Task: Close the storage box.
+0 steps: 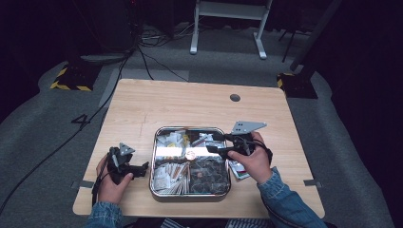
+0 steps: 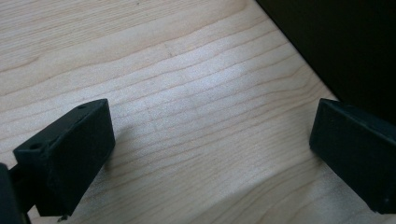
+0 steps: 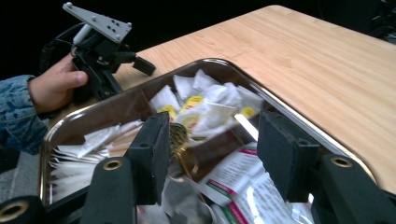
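Steel tray (image 1: 153, 166) is crowding packets (image 3: 205, 109) together; the right claw (image 3: 212, 156), hanging open and empty, is risking snagging several, while the left claw (image 2: 205, 154) is resting open on the surface (image 2: 187, 70).

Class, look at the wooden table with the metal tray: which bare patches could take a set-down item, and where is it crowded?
The light wooden table is bare behind the square metal tray, up to the small round hole. The strip left of the tray is narrow, with the left gripper there. The tray is packed with packets, and a packet lies at its right edge under the right gripper.
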